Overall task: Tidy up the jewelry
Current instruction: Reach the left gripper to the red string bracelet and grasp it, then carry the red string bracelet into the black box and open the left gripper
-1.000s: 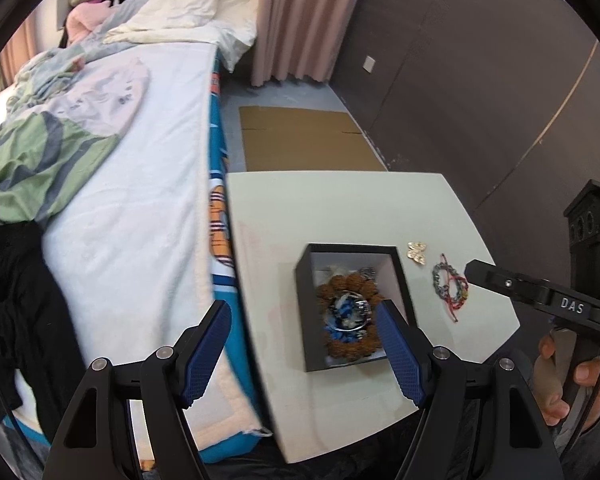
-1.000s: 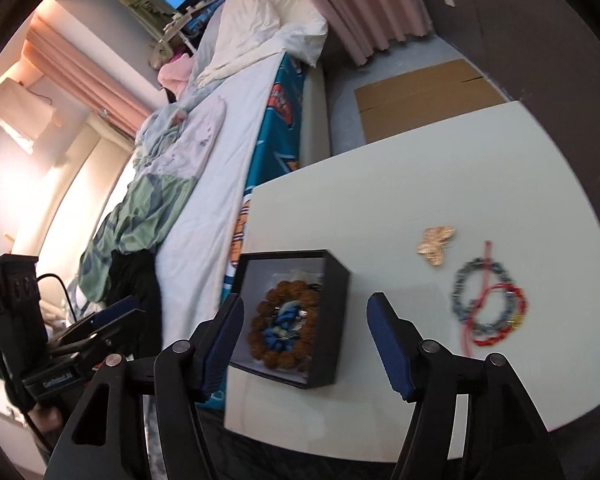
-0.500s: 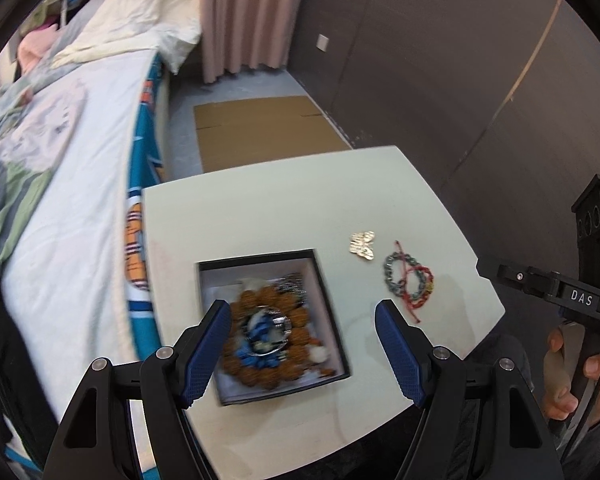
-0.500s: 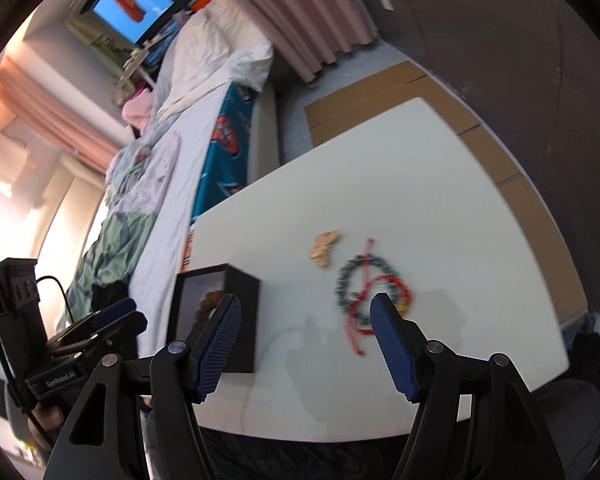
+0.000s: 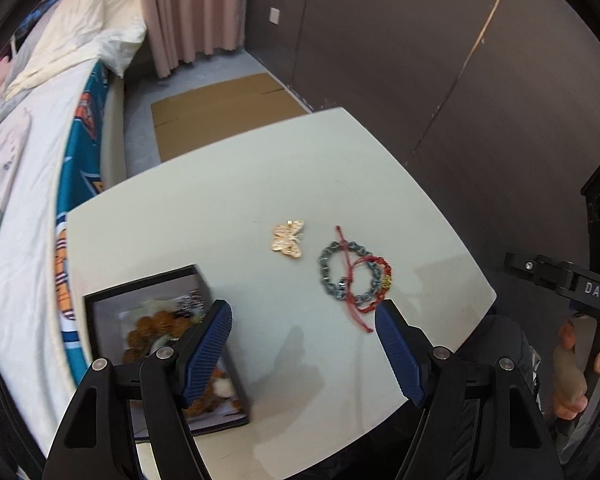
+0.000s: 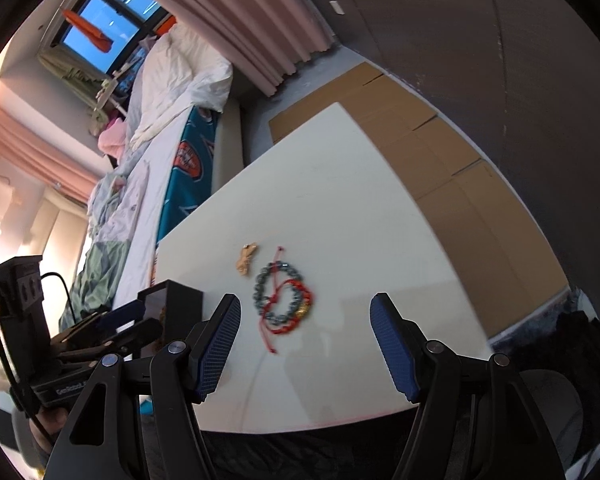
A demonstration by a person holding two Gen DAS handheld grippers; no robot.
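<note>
A black jewelry box [image 5: 100, 304] sits at the near left of the white table [image 5: 260, 168], holding brown bead bracelets [image 5: 148, 328]. It also shows in the right wrist view [image 6: 184, 300]. A gold butterfly piece [image 5: 287, 238] lies mid-table, also seen in the right wrist view [image 6: 247, 258]. Right of it lie a grey bead bracelet [image 5: 327, 268] and a red cord bracelet [image 5: 370, 276], overlapping, also in the right wrist view [image 6: 282, 300]. My left gripper [image 5: 303, 350] is open and empty, above the table between box and bracelets. My right gripper [image 6: 306, 344] is open and empty, just short of the bracelets.
A bed [image 5: 28, 168] with white sheets runs along the table's left side. Flat cardboard [image 5: 220, 104] lies on the floor beyond the table. A dark wall [image 5: 460, 80] stands to the right. The right gripper's body [image 5: 572, 284] shows at the table's right edge.
Both grippers have swung to the right, away from the box and toward the bracelets. The box has slid to the left of both views. Both stay open.
</note>
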